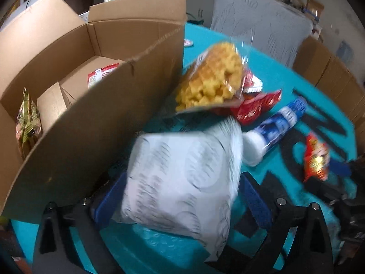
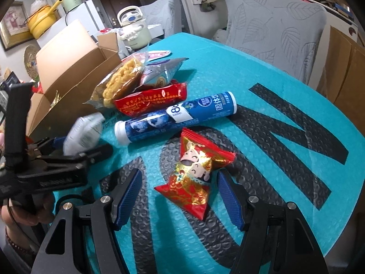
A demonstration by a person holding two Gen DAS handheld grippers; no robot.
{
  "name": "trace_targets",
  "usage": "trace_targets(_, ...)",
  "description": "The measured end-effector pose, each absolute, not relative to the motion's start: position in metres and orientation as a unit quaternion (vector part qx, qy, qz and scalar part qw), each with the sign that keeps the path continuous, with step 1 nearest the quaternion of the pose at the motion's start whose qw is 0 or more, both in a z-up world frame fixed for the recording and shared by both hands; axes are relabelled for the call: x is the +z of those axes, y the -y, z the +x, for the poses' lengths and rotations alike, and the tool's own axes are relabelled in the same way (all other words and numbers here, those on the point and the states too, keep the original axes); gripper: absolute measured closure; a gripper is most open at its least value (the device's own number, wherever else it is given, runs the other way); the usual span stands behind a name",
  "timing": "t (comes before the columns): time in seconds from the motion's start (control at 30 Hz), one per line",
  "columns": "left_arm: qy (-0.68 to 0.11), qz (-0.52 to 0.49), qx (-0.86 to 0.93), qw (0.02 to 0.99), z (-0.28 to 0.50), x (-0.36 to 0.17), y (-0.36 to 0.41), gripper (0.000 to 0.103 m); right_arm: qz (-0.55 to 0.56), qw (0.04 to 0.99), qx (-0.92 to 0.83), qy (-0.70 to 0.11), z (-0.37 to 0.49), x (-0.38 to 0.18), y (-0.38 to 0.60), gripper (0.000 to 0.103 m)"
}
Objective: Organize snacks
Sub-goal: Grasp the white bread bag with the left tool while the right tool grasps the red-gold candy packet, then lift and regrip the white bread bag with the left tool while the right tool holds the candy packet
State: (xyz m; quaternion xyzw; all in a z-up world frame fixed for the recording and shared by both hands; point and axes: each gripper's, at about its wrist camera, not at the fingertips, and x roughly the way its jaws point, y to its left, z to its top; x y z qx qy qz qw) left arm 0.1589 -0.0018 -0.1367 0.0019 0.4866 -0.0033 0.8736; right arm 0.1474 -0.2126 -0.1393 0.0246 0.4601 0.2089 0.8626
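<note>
From the left wrist view, the left gripper (image 1: 182,196) has its 2 blue-padded jaws spread wide, and a pale grey-white packet (image 1: 182,182) sits blurred in the gap between them, over the teal table mat (image 1: 141,246). There is space between the packet and the right pad, so the grip looks let go rather than clenched. Just left of it stands the near wall of an open cardboard box (image 1: 91,123); inside the box lie a red-and-white sachet (image 1: 100,75) and, in the near left corner, a greenish-gold wrapper (image 1: 28,121). Past the packet, a clear bag of yellow puffed snacks (image 1: 212,80) leans on a red packet (image 1: 255,109). A blue tube with a white cap (image 1: 273,127) lies on the mat to the right, and further right a small red-and-gold candy pouch (image 1: 316,159).

From the right wrist view, the right gripper (image 2: 180,196) hangs over the mat (image 2: 262,80) with its jaws parted on either side of the red-and-gold candy pouch (image 2: 196,173). Neither blue pad touches the pouch, which lies flat on the mat. Just beyond it lies the blue tube (image 2: 175,118), then the red packet (image 2: 152,102) and the yellow snack bag (image 2: 121,82) against the cardboard box (image 2: 68,68). At the left, the left gripper (image 2: 75,146) shows with the grey-white packet (image 2: 84,132) at its tips, a person's hand (image 2: 25,210) on its handle.
</note>
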Motion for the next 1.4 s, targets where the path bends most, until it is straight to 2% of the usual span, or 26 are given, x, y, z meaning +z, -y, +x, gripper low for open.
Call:
trace_targets(0.13,-0.476,0.027,-0.004,0.879,0.155,-0.138,0.010,0.004,0.026,0.862,0.207,-0.462,0.152,-0.142,0.213,0.035)
trace_targets(0.23,-0.465,-0.008,-0.003,0.885,0.153,-0.137,0.002,0.005,0.025,0.864,0.206,-0.458,0.153,-0.142,0.212,0.035)
trace_targets(0.3,-0.463,-0.025,0.013,0.886,0.152,-0.134,-0.007,0.018,0.020,0.865,0.207,-0.456,0.152,-0.143,0.210,0.035)
trace_targets(0.33,-0.466,-0.018,0.031,0.884,0.152,-0.132,-0.008,0.029,0.018,0.865,0.209,-0.455,0.151,-0.143,0.210,0.039)
trace_targets(0.47,-0.470,-0.011,0.036,0.882,0.147,-0.129,-0.007,0.038,0.007,0.866,0.207,-0.455,0.150,-0.143,0.208,0.064)
trace_targets(0.57,-0.476,-0.019,0.032,0.879,0.138,-0.125,0.000,0.038,0.015,0.864,0.210,-0.458,0.146,-0.143,0.213,0.067)
trace_targets(1.1,-0.501,-0.010,0.015,0.865,0.074,-0.118,0.035,0.038,0.028,0.854,0.232,-0.466,0.094,-0.142,0.241,0.067)
trace_targets(1.33,-0.502,0.008,0.008,0.865,0.073,-0.127,0.044,0.038,0.028,0.852,0.237,-0.466,0.076,-0.142,0.248,0.067)
trace_targets(1.4,-0.502,0.027,0.010,0.865,0.075,-0.133,0.048,0.035,0.025,0.851,0.238,-0.467,0.072,-0.144,0.248,0.067)
